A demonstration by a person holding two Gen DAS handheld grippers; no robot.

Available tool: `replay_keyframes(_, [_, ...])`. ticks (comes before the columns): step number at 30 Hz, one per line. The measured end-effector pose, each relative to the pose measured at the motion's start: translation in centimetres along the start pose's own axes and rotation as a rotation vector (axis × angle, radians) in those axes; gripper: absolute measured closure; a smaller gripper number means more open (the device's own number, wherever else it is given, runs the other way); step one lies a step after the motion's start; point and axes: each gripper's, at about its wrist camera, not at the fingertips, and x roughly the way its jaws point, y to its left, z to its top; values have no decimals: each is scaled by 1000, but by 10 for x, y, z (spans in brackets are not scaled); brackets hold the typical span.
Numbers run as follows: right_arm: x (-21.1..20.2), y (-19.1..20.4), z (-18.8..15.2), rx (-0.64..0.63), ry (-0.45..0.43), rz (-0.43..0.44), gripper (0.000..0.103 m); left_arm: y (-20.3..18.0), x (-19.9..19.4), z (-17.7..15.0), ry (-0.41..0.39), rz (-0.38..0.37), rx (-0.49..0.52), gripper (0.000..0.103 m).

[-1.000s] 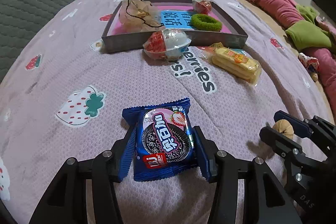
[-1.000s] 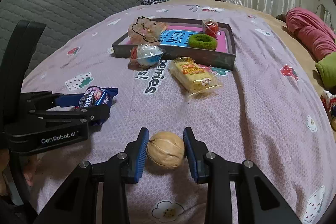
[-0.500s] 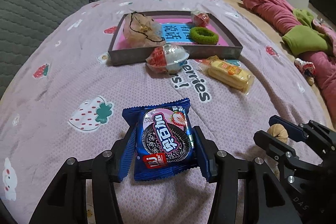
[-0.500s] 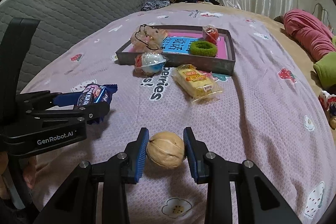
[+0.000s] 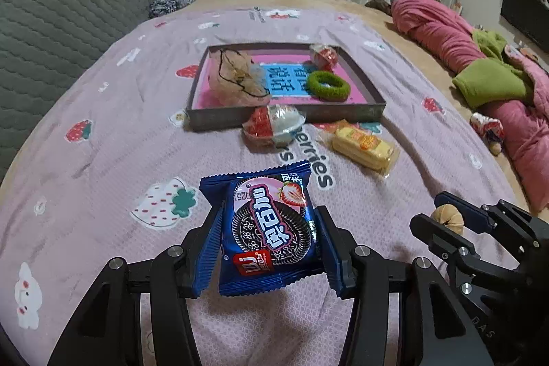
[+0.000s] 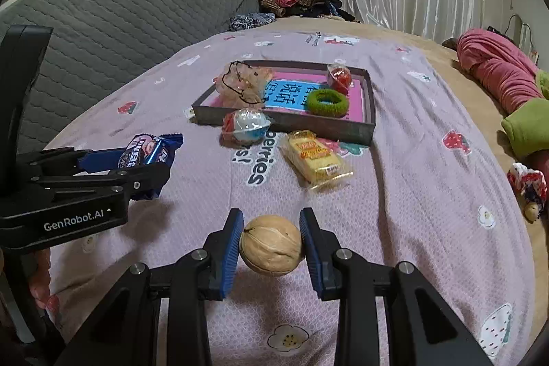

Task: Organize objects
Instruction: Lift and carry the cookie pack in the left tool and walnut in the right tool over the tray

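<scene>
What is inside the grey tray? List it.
The grey shallow tray holds a crumpled sheer drawstring pouch, a fuzzy green hair scrunchie and a red wrapped sweet. The pouch covers part of the pink base.

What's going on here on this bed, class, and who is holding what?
A person is tidying small things with two handheld grippers. The left gripper is shut on a blue cookie packet, and the right gripper is shut on a walnut. Ahead lies a tray already holding a green hair tie; a yellow snack pack lies outside it.
</scene>
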Motion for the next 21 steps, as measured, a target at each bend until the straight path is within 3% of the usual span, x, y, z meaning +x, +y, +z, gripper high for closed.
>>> replay_keyframes(21, [-30,11,50,-47,-77,-25,68,11,-43,41,-99,18,33,49])
